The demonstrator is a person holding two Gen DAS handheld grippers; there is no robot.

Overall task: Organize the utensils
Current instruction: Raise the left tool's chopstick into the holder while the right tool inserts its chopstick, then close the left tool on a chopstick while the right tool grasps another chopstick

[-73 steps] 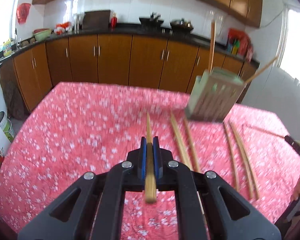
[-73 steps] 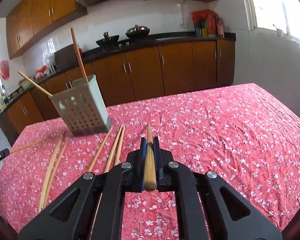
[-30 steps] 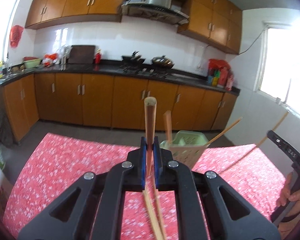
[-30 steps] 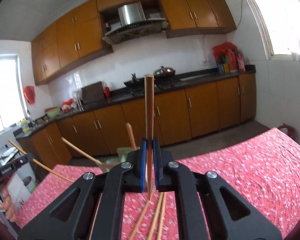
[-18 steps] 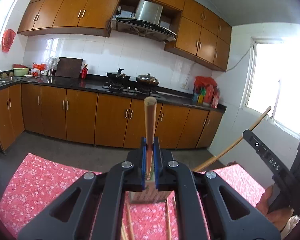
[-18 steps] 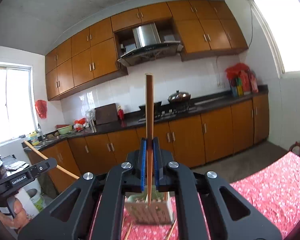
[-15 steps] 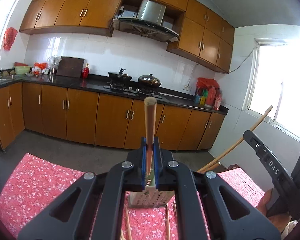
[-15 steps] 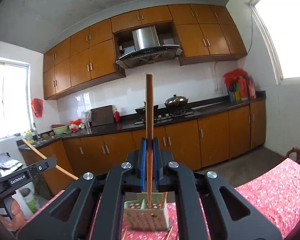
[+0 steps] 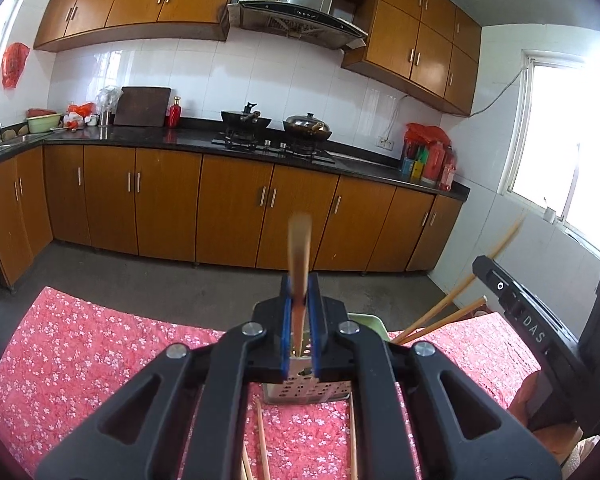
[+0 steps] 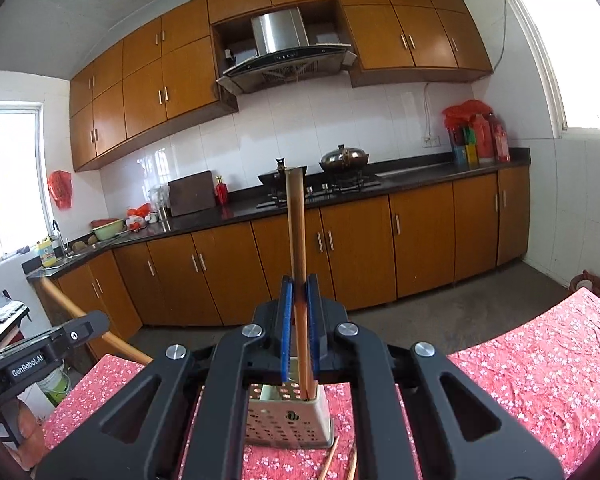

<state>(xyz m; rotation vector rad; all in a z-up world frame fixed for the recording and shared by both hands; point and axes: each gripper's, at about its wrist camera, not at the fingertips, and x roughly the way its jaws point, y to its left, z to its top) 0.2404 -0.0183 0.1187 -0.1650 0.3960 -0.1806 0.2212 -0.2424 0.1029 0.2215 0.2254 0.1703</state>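
Both grippers are mid-drop here, each one clamped on a single long wooden chopstick held upright over the pale green perforated plastic utensil holder [image 10: 290, 420].

In the right wrist view, the right gripper [image 10: 299, 320] has its blue pads squeezed on the chopstick [image 10: 296, 240], and the lower end already reaches into the holder at 6 o'clock, right by its near right corner. In the left wrist view, the left gripper [image 9: 300, 320] is pinching its own chopstick [image 9: 299, 248] the same way, a bit blurry, with the tip pointing down at the holder [image 9: 306, 394] straight below. Two more chopsticks [image 9: 440, 316] already lean out of the holder toward 2 o'clock.

The holder sits on the tabletop with a red floral cloth [image 9: 100, 352], and a few loose chopsticks [image 9: 262, 440] lie flat on it just in front of the holder, at 6 o'clock.

So I'd say this is the insert step. Next up is probably lowering a touch more so both tips are inside the rim, then letting go, then going back for the loose ones. Watch the sticks don't catch the rim or tip the light holder.
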